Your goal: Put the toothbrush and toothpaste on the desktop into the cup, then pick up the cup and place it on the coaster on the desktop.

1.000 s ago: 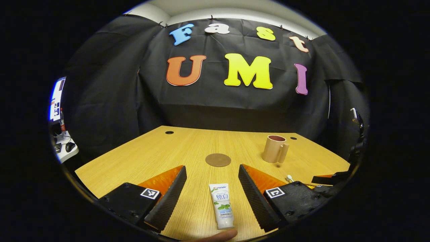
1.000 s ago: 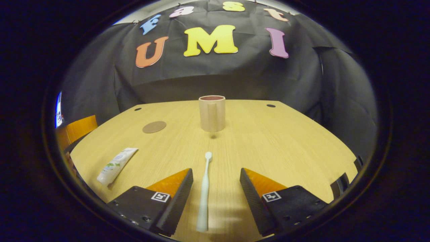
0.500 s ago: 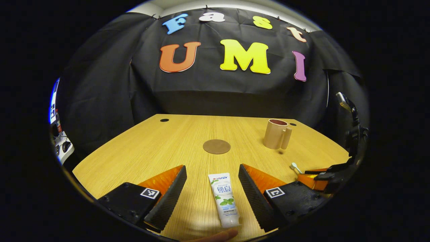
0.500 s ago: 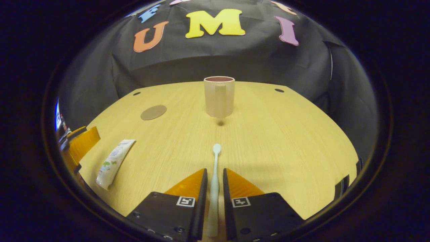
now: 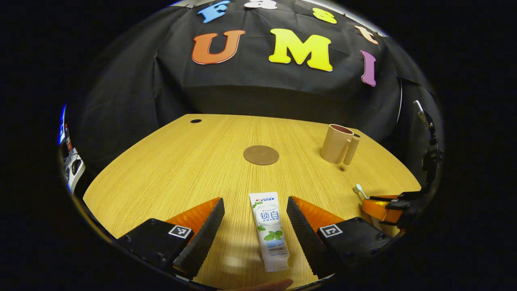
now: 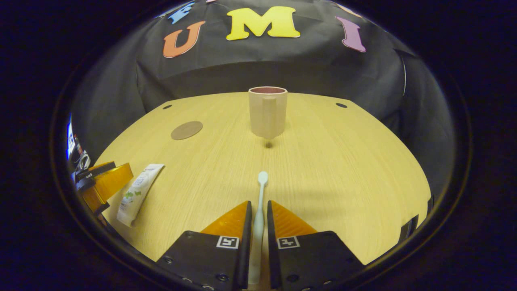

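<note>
Right gripper view: the right claw is clamped on the toothbrush, head pointing at the cup near the desk's far edge. The left claw stands wide, straddling the toothpaste at the near edge. Judged step: gathering both items. Next: lift the brush to the cup; the coaster waits mid-desk.

Warm overhead light on the desktop, soft shadows, sharp focus, edges bent by fisheye.
</note>
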Demonstrator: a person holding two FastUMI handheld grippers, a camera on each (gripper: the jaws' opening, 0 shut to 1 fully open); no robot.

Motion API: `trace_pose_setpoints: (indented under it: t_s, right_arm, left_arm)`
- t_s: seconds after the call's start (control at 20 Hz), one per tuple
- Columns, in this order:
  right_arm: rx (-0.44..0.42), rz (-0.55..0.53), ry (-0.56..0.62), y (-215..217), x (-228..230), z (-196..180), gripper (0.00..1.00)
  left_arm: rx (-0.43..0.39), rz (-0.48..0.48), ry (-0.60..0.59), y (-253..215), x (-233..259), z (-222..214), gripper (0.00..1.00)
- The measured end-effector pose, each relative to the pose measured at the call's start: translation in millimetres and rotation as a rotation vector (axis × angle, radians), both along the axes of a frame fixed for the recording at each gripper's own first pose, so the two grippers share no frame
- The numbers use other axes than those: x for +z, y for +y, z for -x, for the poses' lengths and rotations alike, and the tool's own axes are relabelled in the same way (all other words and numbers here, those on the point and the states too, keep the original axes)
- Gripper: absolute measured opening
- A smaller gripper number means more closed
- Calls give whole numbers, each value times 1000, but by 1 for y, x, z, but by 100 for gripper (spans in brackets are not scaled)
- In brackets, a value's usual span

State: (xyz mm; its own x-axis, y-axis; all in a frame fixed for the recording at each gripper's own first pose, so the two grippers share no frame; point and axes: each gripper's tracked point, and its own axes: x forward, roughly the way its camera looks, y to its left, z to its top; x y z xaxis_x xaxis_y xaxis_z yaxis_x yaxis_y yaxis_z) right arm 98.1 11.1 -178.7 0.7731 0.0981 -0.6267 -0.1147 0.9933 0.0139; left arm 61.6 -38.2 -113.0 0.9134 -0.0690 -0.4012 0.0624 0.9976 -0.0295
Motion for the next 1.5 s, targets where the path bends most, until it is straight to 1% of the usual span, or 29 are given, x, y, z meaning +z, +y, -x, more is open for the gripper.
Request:
trace_pose_setpoints:
  t_s: [0.15,0.4,0.45,0.55,0.7,0.8,0.85,0.9,1.0,1.05,1.1,1.15,1.2,1.25,1.35,1.4,1.45,1.5]
  right_arm:
    - [-8,4,-11,1,-1,1,18]
    - [-24,8,6,-1,0,0,21]
    - [-25,9,5,-1,0,1,35]
    - [-29,0,4,-2,0,0,52]
    - [-18,4,8,0,-1,-2,64]
    - [-30,-3,19,-4,0,-3,64]
    - [-26,3,20,-2,0,-2,70]
    - [-20,13,23,-1,0,-1,72]
    - [-7,22,24,-2,1,-1,70]
    - [-12,9,33,-1,0,0,70]
    - [4,12,37,2,0,1,69]
    - [14,11,38,4,1,1,65]
    - [-5,2,37,3,1,2,36]
    - [3,21,40,2,-3,2,7]
    - [23,45,45,4,-3,6,8]
    - [21,34,46,5,-2,7,8]
    - [42,41,50,7,-3,11,8]
    - [32,3,41,7,-2,8,8]
  left_arm:
    - [-15,-19,-16,-3,3,2,99]
    - [-27,-24,-14,-7,4,4,99]
    - [-28,-23,-12,-8,3,3,98]
    - [-29,-23,-8,-8,2,3,98]
    - [-31,-29,2,-6,1,6,99]
    - [-24,-26,-1,-5,1,6,99]
    - [-26,-19,1,-7,0,6,98]
    - [-26,-14,3,-8,-1,6,99]
    - [-28,-15,10,-10,-3,5,98]
    - [-30,-17,16,-11,-5,5,98]
    - [-30,-16,24,-12,-6,5,98]
    - [-29,-9,41,-15,-9,5,98]
    - [-33,7,59,-18,-11,6,98]
    - [-32,18,78,-21,-13,6,98]
    - [-26,15,113,-21,-16,6,97]
    - [-26,2,135,-21,-19,5,97]
    - [-33,-12,153,-22,-23,5,96]
    - [-47,-23,176,-24,-25,5,95]
